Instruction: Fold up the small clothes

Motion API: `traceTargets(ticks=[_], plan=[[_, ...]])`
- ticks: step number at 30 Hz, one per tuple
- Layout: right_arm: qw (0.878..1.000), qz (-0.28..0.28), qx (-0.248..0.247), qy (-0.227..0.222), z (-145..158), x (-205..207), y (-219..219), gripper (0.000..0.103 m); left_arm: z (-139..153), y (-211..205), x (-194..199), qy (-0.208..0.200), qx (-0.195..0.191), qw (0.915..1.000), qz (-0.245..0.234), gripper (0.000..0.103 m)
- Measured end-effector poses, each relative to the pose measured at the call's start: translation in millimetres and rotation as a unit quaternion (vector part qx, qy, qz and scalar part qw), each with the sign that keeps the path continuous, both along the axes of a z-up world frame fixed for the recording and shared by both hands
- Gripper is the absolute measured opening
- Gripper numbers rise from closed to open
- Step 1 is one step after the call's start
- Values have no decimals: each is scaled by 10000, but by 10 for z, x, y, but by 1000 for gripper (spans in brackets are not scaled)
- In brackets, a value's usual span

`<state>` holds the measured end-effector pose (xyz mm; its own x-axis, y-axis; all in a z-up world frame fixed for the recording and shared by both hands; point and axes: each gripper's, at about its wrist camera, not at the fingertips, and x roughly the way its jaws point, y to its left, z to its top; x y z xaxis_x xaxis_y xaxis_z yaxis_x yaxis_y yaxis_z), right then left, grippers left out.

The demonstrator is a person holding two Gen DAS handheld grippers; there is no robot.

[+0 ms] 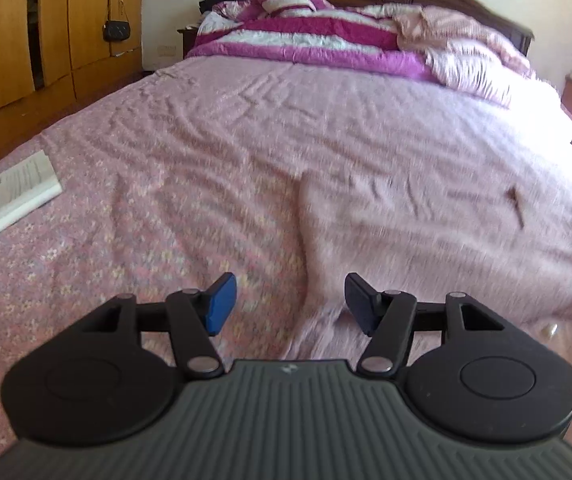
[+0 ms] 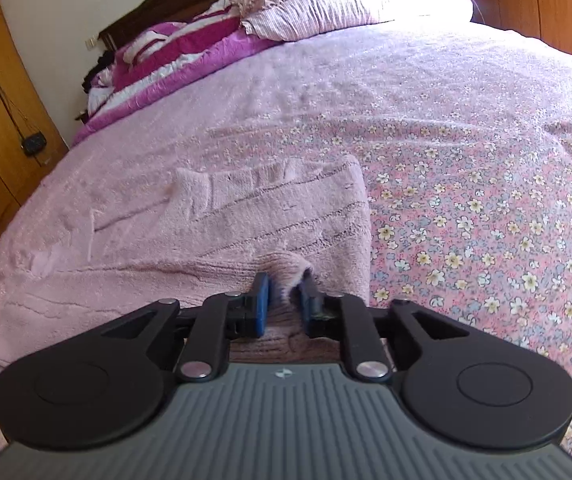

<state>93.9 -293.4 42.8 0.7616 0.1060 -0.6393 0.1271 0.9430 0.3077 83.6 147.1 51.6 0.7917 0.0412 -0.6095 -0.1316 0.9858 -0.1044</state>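
Nearest your right gripper [image 2: 284,300], a raised fold of the pink garment [image 2: 246,224] sits between its narrowly set blue pads; whether they actually press on it, you cannot tell. The garment lies spread flat on the flowered bedspread [image 2: 485,200], its right edge just beside the gripper. Your left gripper [image 1: 289,300] hangs above the garment's left edge with its jaws wide apart and nothing between them. Far off, a striped quilt [image 1: 305,36] is heaped by the headboard. A booklet [image 1: 10,192] rests at the bed's left edge.
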Motion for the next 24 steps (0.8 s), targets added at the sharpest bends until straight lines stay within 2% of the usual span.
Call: traceTargets(ticks=[5, 9, 13, 18, 24], plan=[[9991, 5, -328, -285, 68, -226, 90, 49, 1, -24, 303, -43, -315, 9995, -43, 65], [9979, 28, -428, -483, 44, -414, 143, 53, -68, -57, 585, -39, -481, 9988, -121, 65], [9963, 19, -580, -632, -13, -515, 179, 64, -190, -59, 880, 63, -593, 9982, -113, 71], [9964, -45, -506, -682, -42, -517, 170, 65, -348, 105, 1103, 267, -1215, 9920, 215, 71], [9973, -34, -279, -678, -9, -475, 128, 65, -414, 166, 1151, 77, -1650, 9860, 215, 71]])
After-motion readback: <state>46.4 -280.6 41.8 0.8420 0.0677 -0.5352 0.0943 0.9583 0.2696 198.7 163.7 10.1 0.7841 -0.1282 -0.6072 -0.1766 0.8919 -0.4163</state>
